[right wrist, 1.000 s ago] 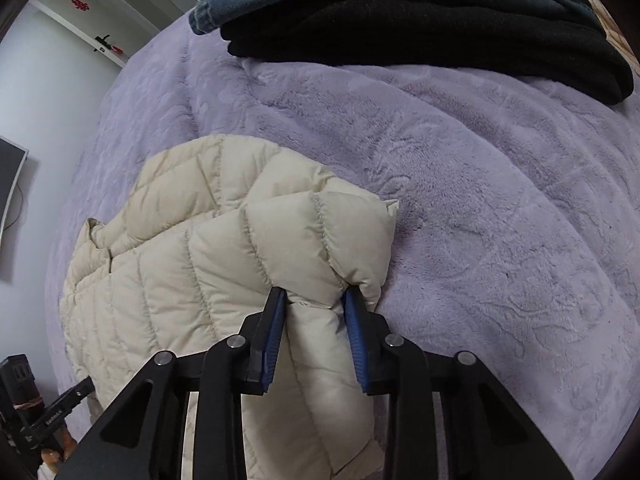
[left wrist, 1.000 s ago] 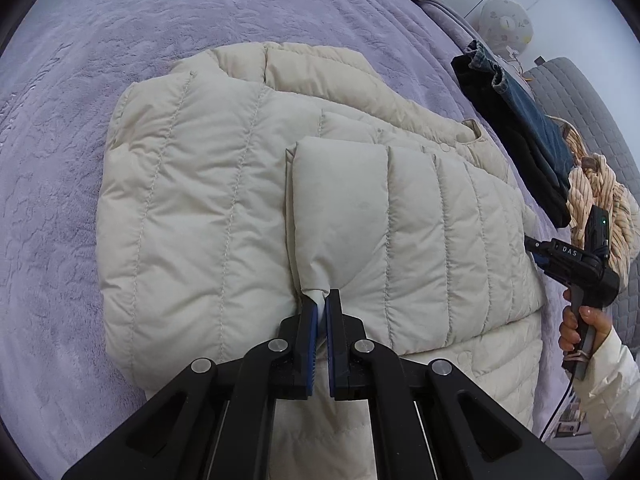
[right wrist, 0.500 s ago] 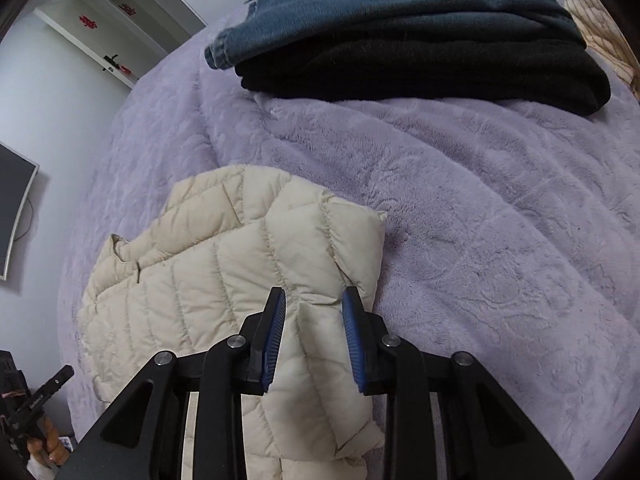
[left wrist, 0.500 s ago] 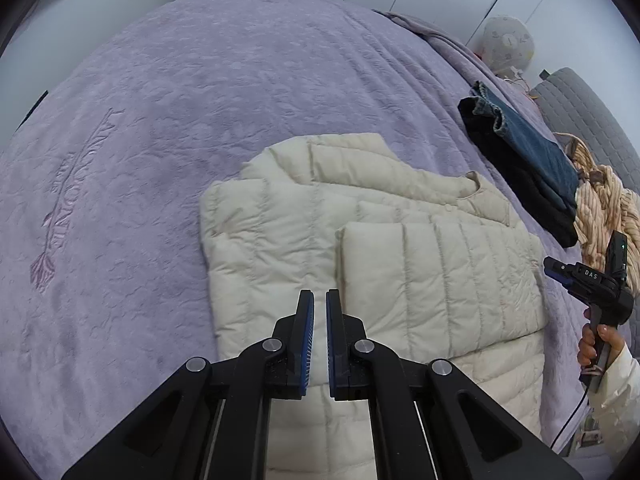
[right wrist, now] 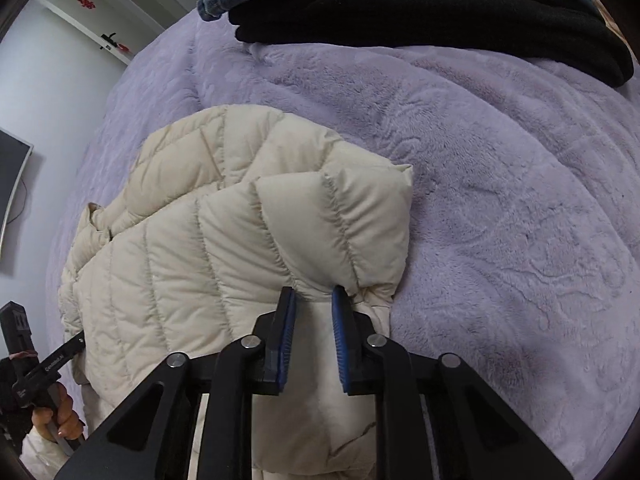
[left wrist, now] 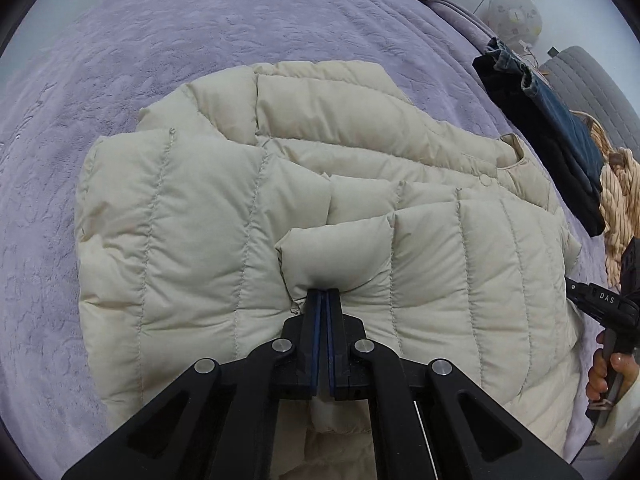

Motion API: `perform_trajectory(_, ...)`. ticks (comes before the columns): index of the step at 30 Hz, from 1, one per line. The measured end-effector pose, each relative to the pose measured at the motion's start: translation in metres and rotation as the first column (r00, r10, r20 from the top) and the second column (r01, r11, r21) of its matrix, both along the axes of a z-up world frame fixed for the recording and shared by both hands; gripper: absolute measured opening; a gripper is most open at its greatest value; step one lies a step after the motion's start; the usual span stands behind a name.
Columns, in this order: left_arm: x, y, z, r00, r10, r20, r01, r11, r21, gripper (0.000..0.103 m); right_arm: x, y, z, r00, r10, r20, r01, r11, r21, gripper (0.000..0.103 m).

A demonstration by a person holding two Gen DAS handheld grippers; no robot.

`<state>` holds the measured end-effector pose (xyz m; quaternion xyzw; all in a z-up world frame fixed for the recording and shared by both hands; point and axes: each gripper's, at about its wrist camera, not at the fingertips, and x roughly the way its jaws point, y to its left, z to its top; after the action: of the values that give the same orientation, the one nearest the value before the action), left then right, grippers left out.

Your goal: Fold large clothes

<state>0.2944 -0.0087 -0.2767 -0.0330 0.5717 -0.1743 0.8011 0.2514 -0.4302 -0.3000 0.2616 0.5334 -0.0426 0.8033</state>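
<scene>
A cream quilted puffer jacket lies partly folded on the purple bedspread, one panel laid over its body. My left gripper is shut, its tips pinching the puckered edge of that folded panel. In the right wrist view the jacket's corner bulges up in front of my right gripper. Its jaws are closing, with cream fabric squeezed between the blue pads. Each view shows the other hand-held gripper at its edge: the right one and the left one.
A folded stack of blue jeans over a black garment lies on the bed beyond the jacket. A beige knit item lies next to it. A grey padded headboard and a round cushion stand behind.
My left gripper rose away from the jacket, then came back down onto the folded panel's edge. The right jaws narrowed on the jacket corner.
</scene>
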Motion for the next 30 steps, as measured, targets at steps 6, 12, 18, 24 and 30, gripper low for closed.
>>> perform_trajectory(6,-0.001,-0.001,-0.002,1.000,0.000,0.004,0.000,1.000,0.007,0.006,0.002,0.002,0.001,1.000,0.017,-0.008,-0.017,1.000,-0.025,0.015)
perform_trajectory(12,-0.007,0.004,0.014,1.000,0.005,0.012,-0.005,1.000,0.027,0.006,0.003,0.004,0.012,1.000,0.017,-0.016,-0.017,0.999,-0.027,0.019)
perform_trajectory(18,-0.023,0.015,0.046,0.999,0.020,0.035,-0.021,0.999,0.024,0.006,-0.006,0.006,0.037,1.000,0.005,-0.004,-0.005,1.000,-0.006,0.020)
perform_trajectory(24,-0.048,0.018,0.072,0.998,0.018,0.053,-0.021,0.998,0.054,0.006,-0.025,0.017,0.057,1.000,0.013,-0.010,-0.013,1.000,0.018,0.020)
perform_trajectory(30,-0.077,0.021,0.084,0.999,0.015,0.037,-0.018,0.996,0.092,0.006,-0.049,0.033,0.075,1.000,0.016,-0.005,-0.016,0.999,0.038,0.063)
